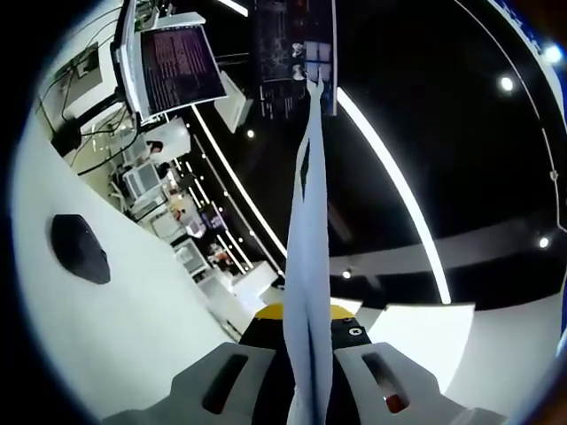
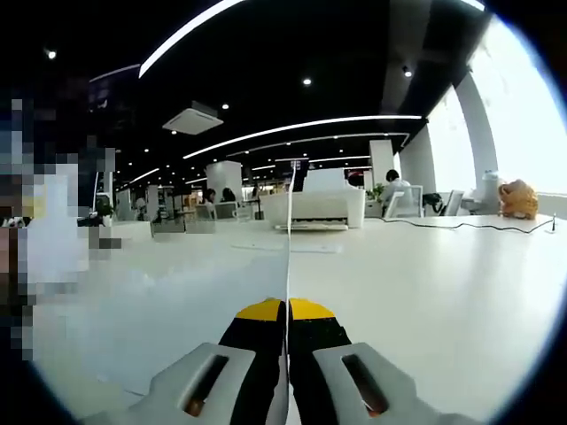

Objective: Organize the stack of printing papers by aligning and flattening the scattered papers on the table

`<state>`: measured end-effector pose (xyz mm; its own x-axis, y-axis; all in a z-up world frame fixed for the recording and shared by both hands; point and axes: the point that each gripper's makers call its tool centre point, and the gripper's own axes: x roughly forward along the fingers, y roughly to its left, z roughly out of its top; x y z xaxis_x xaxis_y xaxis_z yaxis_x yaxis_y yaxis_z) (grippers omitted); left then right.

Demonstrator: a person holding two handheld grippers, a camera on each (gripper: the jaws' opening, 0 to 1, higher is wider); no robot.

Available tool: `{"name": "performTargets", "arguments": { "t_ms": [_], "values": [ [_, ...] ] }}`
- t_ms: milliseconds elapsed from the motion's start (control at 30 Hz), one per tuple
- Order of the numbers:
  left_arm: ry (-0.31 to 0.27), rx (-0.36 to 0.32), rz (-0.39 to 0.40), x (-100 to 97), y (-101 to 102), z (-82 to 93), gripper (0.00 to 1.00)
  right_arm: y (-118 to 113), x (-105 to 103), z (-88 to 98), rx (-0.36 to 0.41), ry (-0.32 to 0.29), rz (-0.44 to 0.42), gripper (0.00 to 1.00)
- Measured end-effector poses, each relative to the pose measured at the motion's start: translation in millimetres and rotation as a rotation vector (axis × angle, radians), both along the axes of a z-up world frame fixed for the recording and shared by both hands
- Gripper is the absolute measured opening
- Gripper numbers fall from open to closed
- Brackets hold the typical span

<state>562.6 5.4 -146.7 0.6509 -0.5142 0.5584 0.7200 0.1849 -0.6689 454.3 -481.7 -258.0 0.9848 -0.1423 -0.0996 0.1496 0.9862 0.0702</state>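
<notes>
Papers (image 1: 308, 266) stand edge-on between your left gripper's (image 1: 308, 372) jaws, which are pressed in on the sheets; in the left gripper view they rise as a pale, slightly bowed band whose layers part a little near the top, against a dark ceiling with light strips. In the right gripper view the same stack (image 2: 288, 239) shows as a thin vertical line running up from your right gripper (image 2: 288, 336), whose yellow-tipped jaws are clamped tight on it. So you are holding the stack off the table (image 2: 425, 283) by two edges, and I judge this to be the squaring-up step, not yet the flattening. Next you will likely need to lower one edge onto the white tabletop and tap it so the gapped sheets settle flush, then lay the stack down flat. Beyond the table sit a white printer (image 2: 319, 211), seated people and monitors (image 1: 177, 66).
</notes>
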Motion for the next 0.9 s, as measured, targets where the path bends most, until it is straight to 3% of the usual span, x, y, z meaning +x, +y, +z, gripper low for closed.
{"name": "performTargets", "arguments": {
  "t_ms": [733, 900],
  "values": [
    [-0.02, 0.01, -0.014, -3.7, -5, 7.2, 0.06, 0, 0, 0.4, 0.018, -0.006, 0.007, 0.0],
    [0.008, 0.028, -0.056, -2.5, -14, -1.1, 0.06, 0, 0, -0.3, 0.018, -0.004, 0.006, 0.0]
  ]
}}
